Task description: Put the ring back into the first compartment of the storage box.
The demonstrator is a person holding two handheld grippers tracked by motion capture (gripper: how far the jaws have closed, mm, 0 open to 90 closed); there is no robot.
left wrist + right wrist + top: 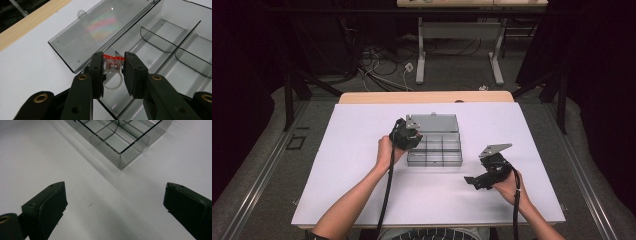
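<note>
Step in hand: I carry a small ring (113, 75) with my left fingers (113, 72) over the open organiser box (160, 50), aiming to set it in a compartment
Left fingers: pinching the ring by its red-topped card tag (114, 58); the clear band hangs below, between the pads
Right fingers: spread wide, nothing between them, hovering low over the bare table (100, 202), near a corner of the box (120, 150)
Ring location: in the air above the box's near-left corner, just beside the hinge of the flat-lying lid (95, 32)
Doing it well: I judge I should lower until the band nearly meets the compartment floor, keep clear of the thin dividers (160, 40), then spread slowly so the tag does not stick to a pad
Risk: grip is on the tag, not the band; a tilt could let it swing or slip
Count, rings: one
Count, boxes: one, lid open
Count, compartments: several in a grid; exact number I cannot tell
Count, grippers: two, left (406, 136) and right (482, 179)
</note>
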